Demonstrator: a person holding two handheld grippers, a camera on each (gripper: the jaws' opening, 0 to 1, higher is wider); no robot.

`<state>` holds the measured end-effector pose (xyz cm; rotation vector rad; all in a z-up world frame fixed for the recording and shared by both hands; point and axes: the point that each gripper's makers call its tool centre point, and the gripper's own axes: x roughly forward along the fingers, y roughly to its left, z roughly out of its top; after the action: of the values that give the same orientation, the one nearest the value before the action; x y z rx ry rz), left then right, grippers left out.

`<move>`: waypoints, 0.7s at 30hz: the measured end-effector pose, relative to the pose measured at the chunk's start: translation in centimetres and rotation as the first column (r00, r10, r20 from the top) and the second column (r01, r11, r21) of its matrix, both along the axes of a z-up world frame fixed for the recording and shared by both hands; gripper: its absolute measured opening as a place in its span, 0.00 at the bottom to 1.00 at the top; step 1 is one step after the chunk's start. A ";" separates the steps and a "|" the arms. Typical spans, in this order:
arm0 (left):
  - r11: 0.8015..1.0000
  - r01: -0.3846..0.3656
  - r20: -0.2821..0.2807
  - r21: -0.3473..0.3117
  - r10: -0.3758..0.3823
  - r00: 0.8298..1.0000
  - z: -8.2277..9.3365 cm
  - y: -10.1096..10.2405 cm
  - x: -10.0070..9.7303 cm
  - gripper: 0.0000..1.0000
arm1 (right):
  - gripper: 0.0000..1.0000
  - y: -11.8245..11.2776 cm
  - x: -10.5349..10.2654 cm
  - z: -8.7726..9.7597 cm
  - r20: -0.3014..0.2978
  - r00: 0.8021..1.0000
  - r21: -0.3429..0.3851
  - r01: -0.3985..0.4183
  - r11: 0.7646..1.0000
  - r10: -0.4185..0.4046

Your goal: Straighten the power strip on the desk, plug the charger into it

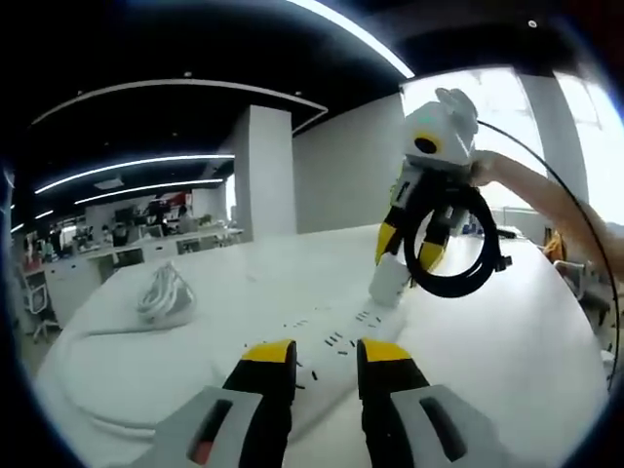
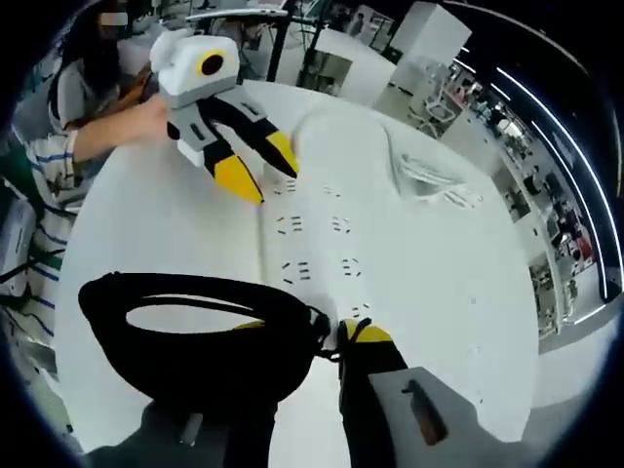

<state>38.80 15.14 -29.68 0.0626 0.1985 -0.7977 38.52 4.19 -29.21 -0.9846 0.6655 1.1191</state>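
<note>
In the left gripper view we see our left gripper low at 6 o'clock, its yellow-tipped jaws parted and grasping nothing, just above the near end of the white power strip that runs across the white desk toward 1 o'clock. There our right gripper is clenched on the white charger at the strip's far end, its coiled black cable hanging from the gripper. A loose white cord lies well apart at 9 o'clock.
</note>
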 end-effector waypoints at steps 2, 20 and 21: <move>1.000 0.000 -0.001 -0.004 0.000 1.000 0.0 0.0 0.1 0.24 | 0.22 0.0 0.1 0.0 -0.009 1.000 -0.006 0.001 1.000 -0.001; 0.999 0.010 -0.014 0.034 -0.010 1.000 -0.8 -0.3 -0.1 0.24 | 0.22 0.7 0.2 -0.1 0.001 1.000 0.058 -0.024 0.998 0.024; 0.999 0.012 -0.015 0.038 -0.011 1.000 -0.9 -0.2 -0.2 0.25 | 0.22 0.5 0.3 0.0 -0.001 1.000 0.082 -0.028 0.996 0.028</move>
<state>38.61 14.90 -30.54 0.0938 0.2278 -0.8059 38.79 4.74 -29.25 -0.9254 0.6046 1.1633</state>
